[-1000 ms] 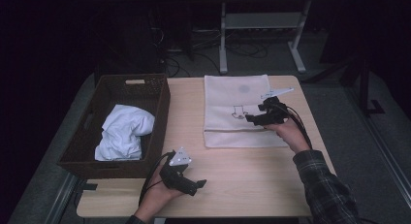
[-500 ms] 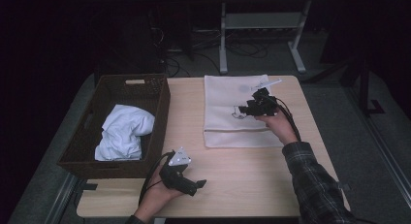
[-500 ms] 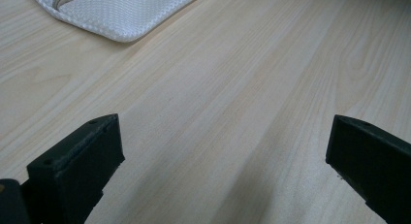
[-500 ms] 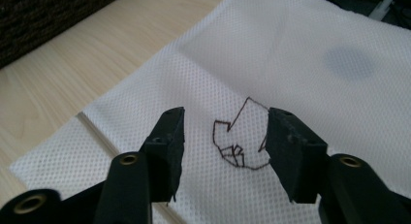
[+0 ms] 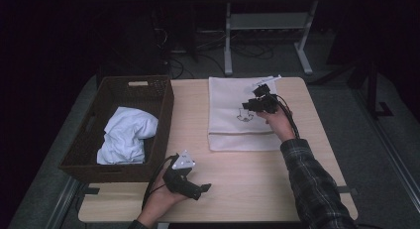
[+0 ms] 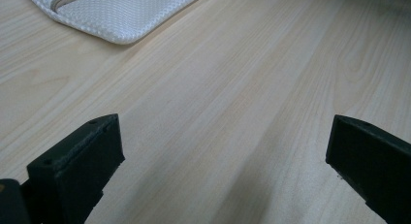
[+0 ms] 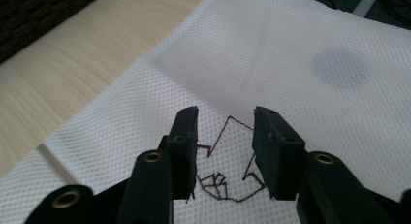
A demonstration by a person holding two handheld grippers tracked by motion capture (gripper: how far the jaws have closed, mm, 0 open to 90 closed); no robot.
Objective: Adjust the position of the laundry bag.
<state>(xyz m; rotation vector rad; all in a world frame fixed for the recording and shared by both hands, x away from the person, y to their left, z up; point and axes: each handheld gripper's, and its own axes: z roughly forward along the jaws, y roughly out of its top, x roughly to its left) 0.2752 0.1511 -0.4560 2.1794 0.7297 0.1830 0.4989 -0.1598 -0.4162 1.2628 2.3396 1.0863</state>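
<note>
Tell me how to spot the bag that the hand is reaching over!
Start at the wooden table and look right of the brown basket. A flat white mesh bag lies there. Unlike the crumpled white cloth in the basket, it has a small brown line drawing.

High view overlooks the table [image 5: 247,179]; gripper views skim it closely.

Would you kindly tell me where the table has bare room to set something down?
Bare wood lies between the basket and mesh bag, and along the near edge between left gripper and sleeve. The far right is crowded.
</note>
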